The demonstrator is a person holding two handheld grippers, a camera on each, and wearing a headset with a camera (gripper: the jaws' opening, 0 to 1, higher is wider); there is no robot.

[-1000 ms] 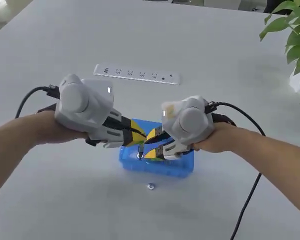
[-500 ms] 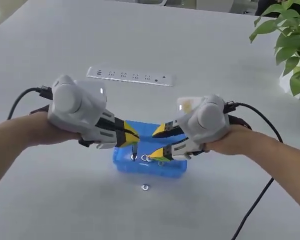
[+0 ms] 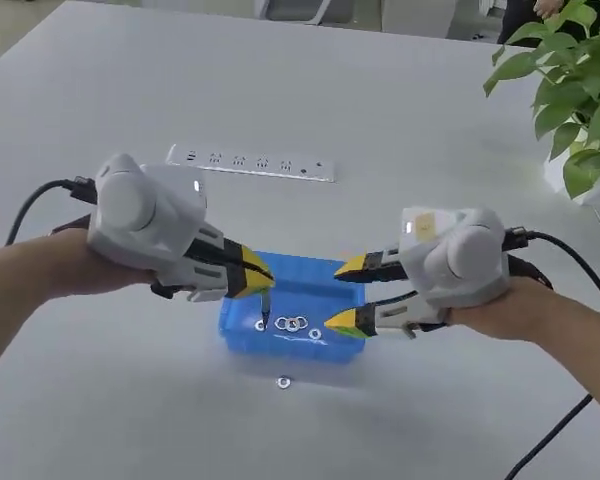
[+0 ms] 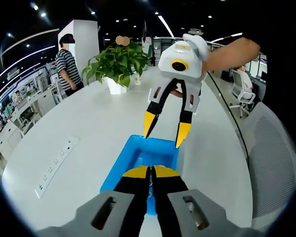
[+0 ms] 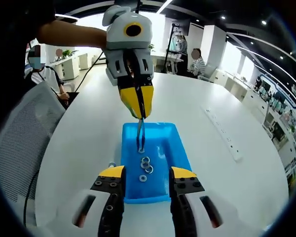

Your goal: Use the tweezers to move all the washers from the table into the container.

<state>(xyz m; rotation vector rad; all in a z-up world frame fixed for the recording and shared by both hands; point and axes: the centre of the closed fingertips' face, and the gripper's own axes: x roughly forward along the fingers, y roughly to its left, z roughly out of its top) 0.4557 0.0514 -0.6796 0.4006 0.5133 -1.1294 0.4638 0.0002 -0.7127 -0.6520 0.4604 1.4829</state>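
Your left gripper (image 3: 256,283) has its jaws pinched tight on the tweezers (image 3: 264,309), which hang straight down from the yellow tips into the left part of the blue container (image 3: 280,347). The tweezer points sit low inside it, right at the leftmost of the washers (image 3: 292,323) lying in a small cluster on the container floor; you cannot tell whether the points grip that one or only touch it. Your right gripper (image 3: 342,297) hovers over the right end of the container with its jaws spread wide and nothing between them, pointing left toward the other gripper; the two are near each other but apart. In the right gripper view the container lies lengthwise between your own yellow tips, with the tweezers coming down at its far half. One loose washer (image 3: 284,381) lies on the desk (image 3: 130,410), just outside the near wall of the container. A white power strip (image 3: 250,162) lies flat farther back on the desk, well apart from the container, and a leafy plant (image 3: 570,90) stands at the far right.
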